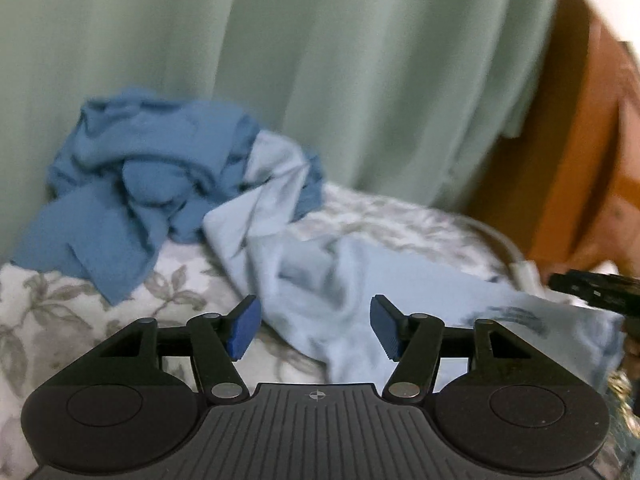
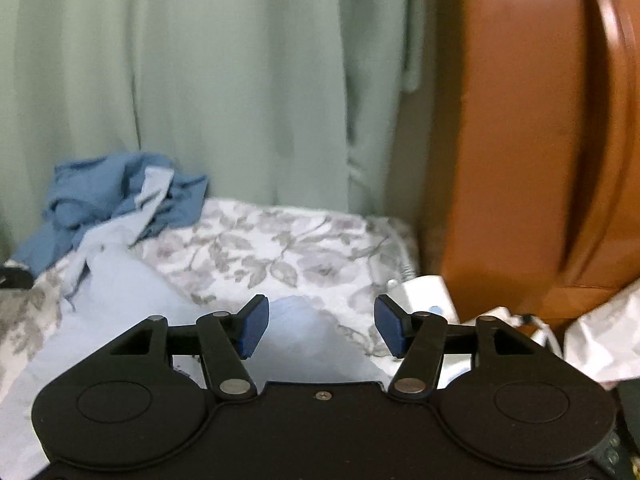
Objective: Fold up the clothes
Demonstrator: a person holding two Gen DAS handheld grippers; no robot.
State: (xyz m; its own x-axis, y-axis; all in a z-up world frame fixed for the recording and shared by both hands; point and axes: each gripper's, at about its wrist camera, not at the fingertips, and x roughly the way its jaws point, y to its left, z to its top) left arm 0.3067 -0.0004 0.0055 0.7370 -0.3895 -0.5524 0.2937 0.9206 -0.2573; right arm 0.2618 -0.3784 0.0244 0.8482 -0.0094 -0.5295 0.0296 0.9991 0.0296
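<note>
both tongs, left tongs and right tongs, gape wide and empty over the pale blue garment at lower centre of the bed.

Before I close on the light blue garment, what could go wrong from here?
1. The light blue garment runs up into the darker blue pile; pulling it may drag that pile along.
2. Both views are blurred, so its edges are hard to tell; either open hand-held gripper, left or right, could pinch a mid-fabric bunch.
3. Floral bedding lies right under the cloth and may get caught too.
</note>
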